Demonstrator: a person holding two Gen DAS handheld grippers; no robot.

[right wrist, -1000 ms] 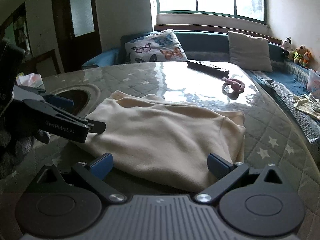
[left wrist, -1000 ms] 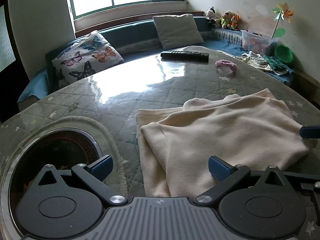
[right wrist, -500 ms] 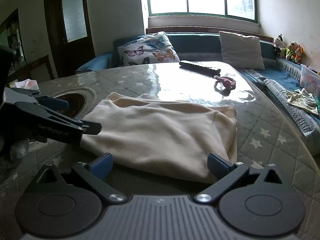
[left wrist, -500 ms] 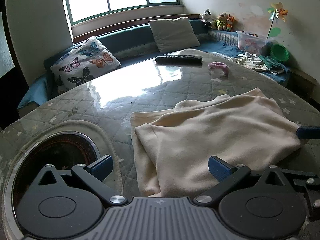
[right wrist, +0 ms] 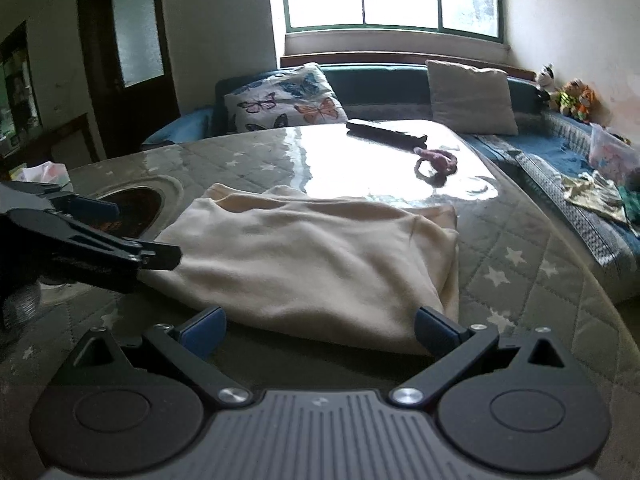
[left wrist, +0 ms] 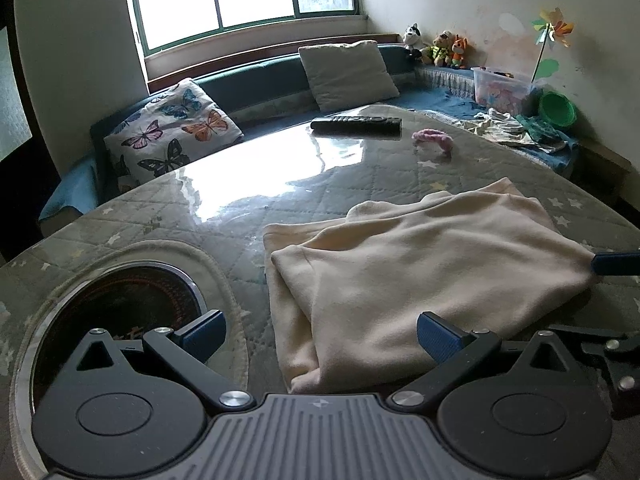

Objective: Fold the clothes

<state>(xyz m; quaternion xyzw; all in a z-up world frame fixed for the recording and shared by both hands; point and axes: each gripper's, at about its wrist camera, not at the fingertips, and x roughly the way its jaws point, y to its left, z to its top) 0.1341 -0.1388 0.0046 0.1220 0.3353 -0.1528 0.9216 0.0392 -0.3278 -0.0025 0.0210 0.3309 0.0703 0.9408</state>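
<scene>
A cream garment (left wrist: 424, 264) lies folded on the glass-topped quilted table (left wrist: 200, 216); it also shows in the right wrist view (right wrist: 312, 256). My left gripper (left wrist: 318, 332) is open and empty, just in front of the garment's near left corner. My right gripper (right wrist: 318, 326) is open and empty, at the garment's near edge. The left gripper's fingers (right wrist: 120, 246) show in the right wrist view, at the garment's left corner. One blue fingertip (left wrist: 616, 263) of the right gripper shows at the right edge of the left wrist view.
A round recessed burner (left wrist: 120, 312) sits in the table at the left. A black remote (left wrist: 356, 125) and a pink hair tie (left wrist: 434, 138) lie at the far side. A sofa with cushions (left wrist: 344, 70), loose clothes (left wrist: 504, 128) and toys lies beyond.
Both grippers have pulled back a little from the garment and risen slightly. The garment has not moved.
</scene>
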